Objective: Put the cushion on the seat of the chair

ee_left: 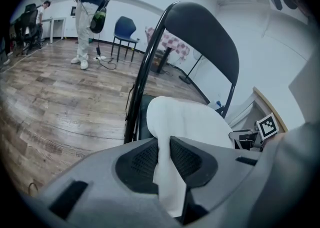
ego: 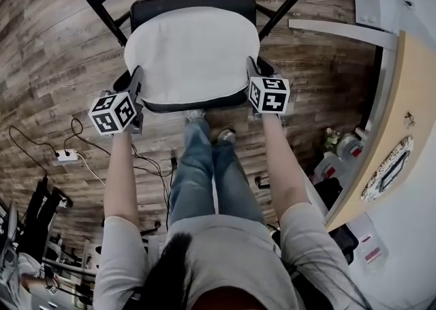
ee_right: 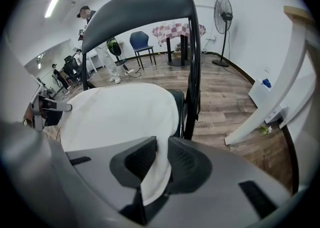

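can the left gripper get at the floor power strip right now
Probably not: the left gripper is shut on the edge of the white cushion over the chair seat; the power strip lies well off on the floor.

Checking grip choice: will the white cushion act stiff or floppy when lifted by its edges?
The cushion is probably soft and thin: its edge creases between the left tongs and right tongs. Likely light: two edge pinches hold it. It spans the seat flat, so not wholly limp.

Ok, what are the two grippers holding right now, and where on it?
Both hold the cushion: the left gripper pinches its left edge, the right gripper its right edge.
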Tool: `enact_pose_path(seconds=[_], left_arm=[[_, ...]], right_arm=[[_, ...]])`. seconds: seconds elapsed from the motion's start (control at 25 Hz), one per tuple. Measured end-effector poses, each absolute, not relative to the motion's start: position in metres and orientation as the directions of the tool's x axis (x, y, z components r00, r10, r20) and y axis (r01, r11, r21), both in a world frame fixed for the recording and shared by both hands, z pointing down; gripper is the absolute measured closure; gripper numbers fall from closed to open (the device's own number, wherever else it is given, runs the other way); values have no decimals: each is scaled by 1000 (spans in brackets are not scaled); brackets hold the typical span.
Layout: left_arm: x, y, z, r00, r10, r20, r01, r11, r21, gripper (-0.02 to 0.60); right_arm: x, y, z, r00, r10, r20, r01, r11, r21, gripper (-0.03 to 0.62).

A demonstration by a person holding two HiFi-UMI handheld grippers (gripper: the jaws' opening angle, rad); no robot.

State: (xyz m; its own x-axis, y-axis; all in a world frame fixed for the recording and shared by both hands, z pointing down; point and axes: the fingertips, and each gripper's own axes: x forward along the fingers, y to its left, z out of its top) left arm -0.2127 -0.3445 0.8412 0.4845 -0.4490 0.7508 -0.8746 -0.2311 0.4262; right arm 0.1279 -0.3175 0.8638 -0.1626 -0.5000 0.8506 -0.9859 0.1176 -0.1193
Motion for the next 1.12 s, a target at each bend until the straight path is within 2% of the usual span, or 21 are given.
enact_pose_path(seconds=[0.24,0.72,0.84,1.0,1.12], left_arm=[[-211,-340,859,471,-408,782,-881,-258,396,512],[-217,-340,876,457,-394,797,-889,-240,390,485],[-220,-341,875,446,-418,792,-894,-244,375,463],[-226,-338,873,415,-433,800,-901,-317,296,398],[-231,-338,865,410,-461,787,-902,-335,274,390]], right_arm=[[130,-308,880,-152,-456,877,-987,124,-106,536],[133,-307,896,-127,-449,885,-990,118,-83,522],[135,-308,894,-116,-460,880,-991,111,-73,510],[136,-310,886,-100,-487,867,-992,112,-52,505],[138,-313,876,-102,-522,847,-993,98,-59,500]])
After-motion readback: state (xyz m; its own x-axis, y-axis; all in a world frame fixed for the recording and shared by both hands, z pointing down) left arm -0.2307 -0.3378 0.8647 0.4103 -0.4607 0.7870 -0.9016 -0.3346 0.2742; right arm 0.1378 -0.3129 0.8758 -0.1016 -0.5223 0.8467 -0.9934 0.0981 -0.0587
